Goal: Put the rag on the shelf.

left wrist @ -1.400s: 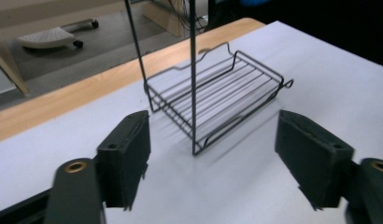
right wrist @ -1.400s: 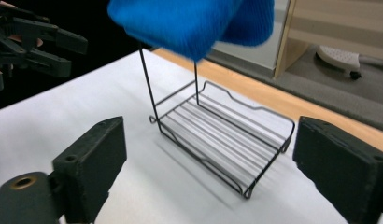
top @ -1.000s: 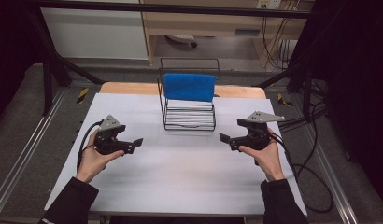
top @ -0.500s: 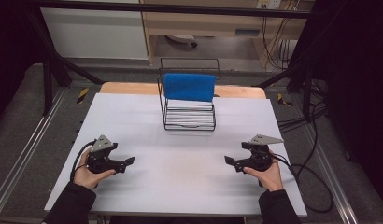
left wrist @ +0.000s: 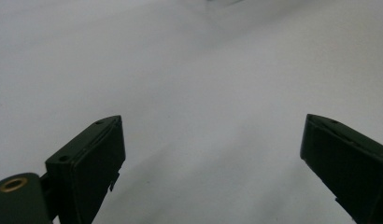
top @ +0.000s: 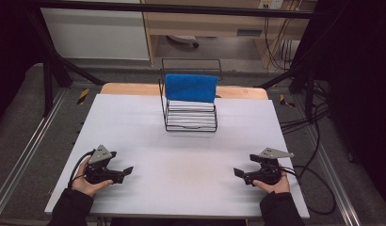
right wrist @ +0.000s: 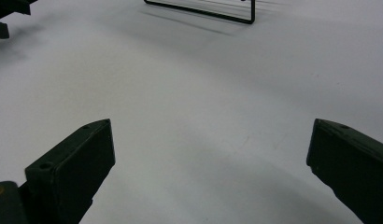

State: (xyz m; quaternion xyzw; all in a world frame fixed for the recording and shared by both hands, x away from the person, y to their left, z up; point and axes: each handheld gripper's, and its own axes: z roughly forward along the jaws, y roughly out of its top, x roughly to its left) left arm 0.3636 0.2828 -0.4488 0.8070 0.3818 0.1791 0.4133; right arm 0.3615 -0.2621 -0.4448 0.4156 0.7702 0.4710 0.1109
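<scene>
A black wire rack stands at the far middle of the white table, with a blue cloth draped over its top rail. My left gripper rests near the front left corner, open, nothing between its jaws. My right gripper sits near the front right edge, also open and empty. In the left gripper view the two black jaws stand wide apart over bare white tabletop. The right gripper view has its jaws spread wide too, with the rack's base far ahead.
Cables trail off the table's right side. A wooden board borders the table's far edge. Metal frame rails run along both sides. The left gripper's tip appears at the upper left of the right gripper view.
Both hands have drawn back from the rack toward the table's front edge, left to the front left and right to the front right. The rack and cloth have not moved.
</scene>
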